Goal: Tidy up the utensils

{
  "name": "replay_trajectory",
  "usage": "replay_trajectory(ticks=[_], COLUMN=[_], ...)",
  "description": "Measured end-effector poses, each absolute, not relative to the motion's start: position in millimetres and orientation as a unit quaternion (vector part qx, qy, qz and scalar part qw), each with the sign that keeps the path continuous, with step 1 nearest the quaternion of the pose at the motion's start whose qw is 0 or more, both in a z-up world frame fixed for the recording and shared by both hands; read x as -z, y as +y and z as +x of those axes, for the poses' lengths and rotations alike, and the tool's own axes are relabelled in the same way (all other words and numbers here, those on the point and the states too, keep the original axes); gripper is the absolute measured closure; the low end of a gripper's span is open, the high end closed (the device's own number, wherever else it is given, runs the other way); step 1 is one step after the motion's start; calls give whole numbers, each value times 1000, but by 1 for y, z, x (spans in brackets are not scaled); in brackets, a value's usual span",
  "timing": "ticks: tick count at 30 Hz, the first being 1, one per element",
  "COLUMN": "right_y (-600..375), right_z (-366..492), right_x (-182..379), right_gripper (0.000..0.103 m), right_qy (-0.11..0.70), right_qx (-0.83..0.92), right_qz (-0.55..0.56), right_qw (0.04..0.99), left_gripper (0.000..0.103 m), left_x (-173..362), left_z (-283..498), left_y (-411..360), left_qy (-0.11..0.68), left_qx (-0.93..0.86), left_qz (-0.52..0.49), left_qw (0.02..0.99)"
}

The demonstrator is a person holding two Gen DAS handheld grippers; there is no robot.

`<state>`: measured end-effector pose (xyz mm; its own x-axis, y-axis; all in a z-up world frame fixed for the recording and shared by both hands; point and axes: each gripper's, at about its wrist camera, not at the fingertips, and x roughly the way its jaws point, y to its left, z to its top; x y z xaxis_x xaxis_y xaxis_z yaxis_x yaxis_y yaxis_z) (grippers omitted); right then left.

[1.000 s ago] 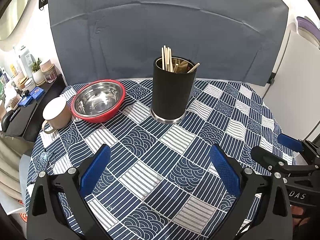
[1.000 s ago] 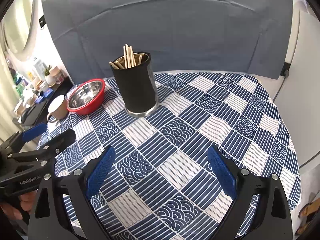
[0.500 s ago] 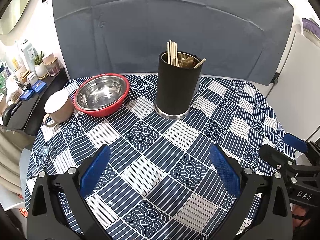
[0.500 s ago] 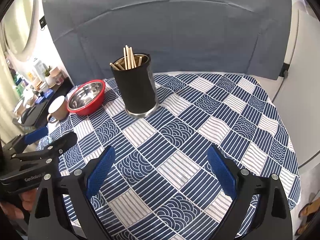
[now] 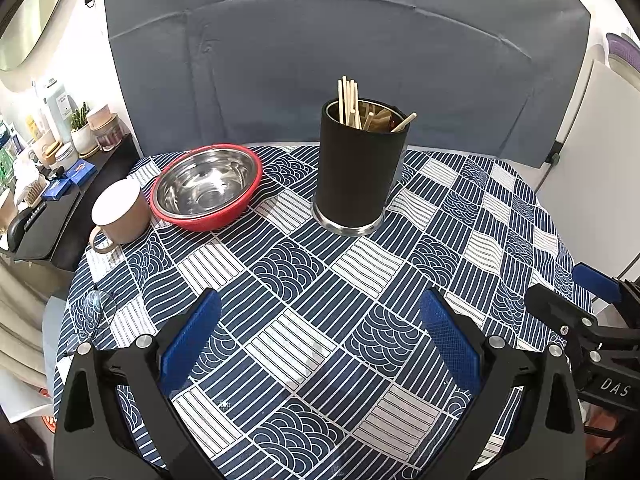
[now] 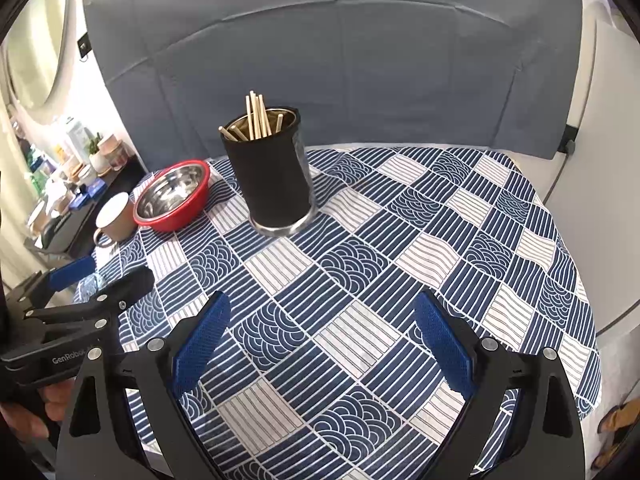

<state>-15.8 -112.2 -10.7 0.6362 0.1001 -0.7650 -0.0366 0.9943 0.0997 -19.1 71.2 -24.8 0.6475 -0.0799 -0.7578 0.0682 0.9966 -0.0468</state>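
A black cylindrical utensil holder stands upright near the back of the table, with several wooden chopsticks sticking out of it. My left gripper hovers open over the near part of the blue patterned tablecloth, well short of the holder, nothing between its blue pads. My right gripper is likewise open and empty over the cloth. Each gripper shows at the edge of the other's view: the right gripper and the left gripper.
A red bowl with a steel lining and a beige mug sit at the table's left back. A dark shelf with small pots and boxes stands left of the table. A grey backdrop hangs behind.
The left gripper has drawn back and risen slightly, so the holder and bowl sit further off in its view. The right gripper has barely moved. Both stayed open.
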Motion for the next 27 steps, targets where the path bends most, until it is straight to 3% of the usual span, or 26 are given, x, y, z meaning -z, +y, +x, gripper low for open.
replay_trajectory(ticks=[27], right_y=[-117], right_z=[-9], right_x=[11], right_gripper=[14], right_qy=[425], right_qx=[-35], right_qz=[37], right_qw=[904], left_gripper=[6], left_x=[27], left_z=[-13], left_y=[72], left_qy=[423], left_qx=[34], left_qz=[-11], left_qw=[906])
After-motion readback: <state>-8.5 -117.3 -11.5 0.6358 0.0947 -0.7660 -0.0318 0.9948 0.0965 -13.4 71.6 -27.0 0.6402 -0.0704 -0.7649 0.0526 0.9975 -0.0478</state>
